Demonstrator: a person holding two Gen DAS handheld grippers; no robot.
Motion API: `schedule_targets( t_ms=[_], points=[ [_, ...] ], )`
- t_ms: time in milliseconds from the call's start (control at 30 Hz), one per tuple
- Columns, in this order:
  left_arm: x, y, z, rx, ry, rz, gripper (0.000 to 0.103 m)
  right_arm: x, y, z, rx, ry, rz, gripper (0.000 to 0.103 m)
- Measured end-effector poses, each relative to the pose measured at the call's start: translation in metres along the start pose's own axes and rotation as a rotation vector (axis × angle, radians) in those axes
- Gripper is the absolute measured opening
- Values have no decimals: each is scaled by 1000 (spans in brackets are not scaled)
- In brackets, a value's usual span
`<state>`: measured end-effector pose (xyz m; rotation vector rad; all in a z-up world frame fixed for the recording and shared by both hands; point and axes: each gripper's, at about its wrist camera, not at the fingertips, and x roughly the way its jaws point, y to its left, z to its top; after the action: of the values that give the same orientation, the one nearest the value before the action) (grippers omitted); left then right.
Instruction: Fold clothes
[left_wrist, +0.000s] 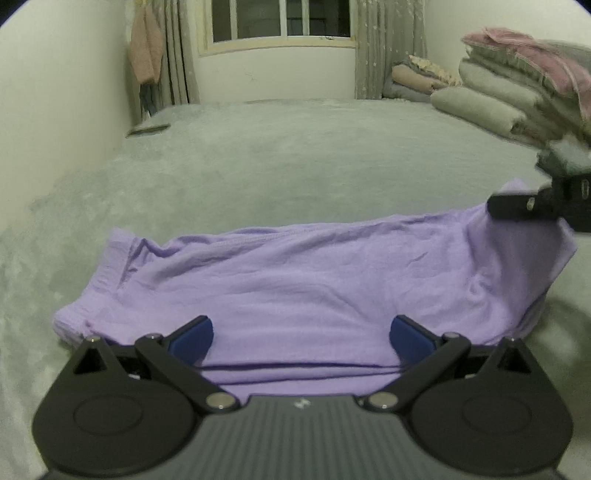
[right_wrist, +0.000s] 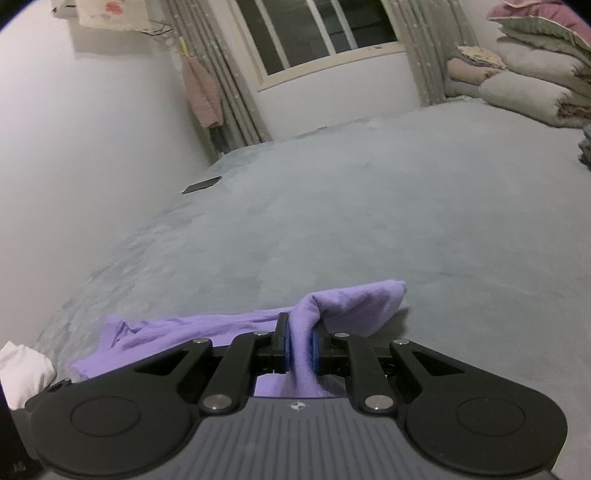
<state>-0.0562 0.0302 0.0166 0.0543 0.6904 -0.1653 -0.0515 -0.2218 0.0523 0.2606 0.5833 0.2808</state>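
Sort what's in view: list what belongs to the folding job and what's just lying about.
Job:
purple garment
right gripper, shut on a fold of it
left gripper, open over its near edge

Lying about:
stacked bedding
pink garment hanging by the curtain
dark flat object near the wall

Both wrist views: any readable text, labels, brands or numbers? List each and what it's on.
No readable words or numbers in either view.
Left gripper body: a small white emblem, a symbol, not letters.
Right gripper body: the same small emblem, no text.
Paper sheet on the wall: red and purple blotches, too blurred to read.
Purple garment: no label or print showing.
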Motion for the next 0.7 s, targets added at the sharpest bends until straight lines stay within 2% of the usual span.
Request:
schedule_targets(
  t_ms=[400,700],
  points=[
    [-31,50,12,-191,-32,-100,103,2,32,-8,-77,-6,66,12],
    [-32,75,14,-345,-29,-176,103,9,61,-18,-165,3,99,12]
  ],
)
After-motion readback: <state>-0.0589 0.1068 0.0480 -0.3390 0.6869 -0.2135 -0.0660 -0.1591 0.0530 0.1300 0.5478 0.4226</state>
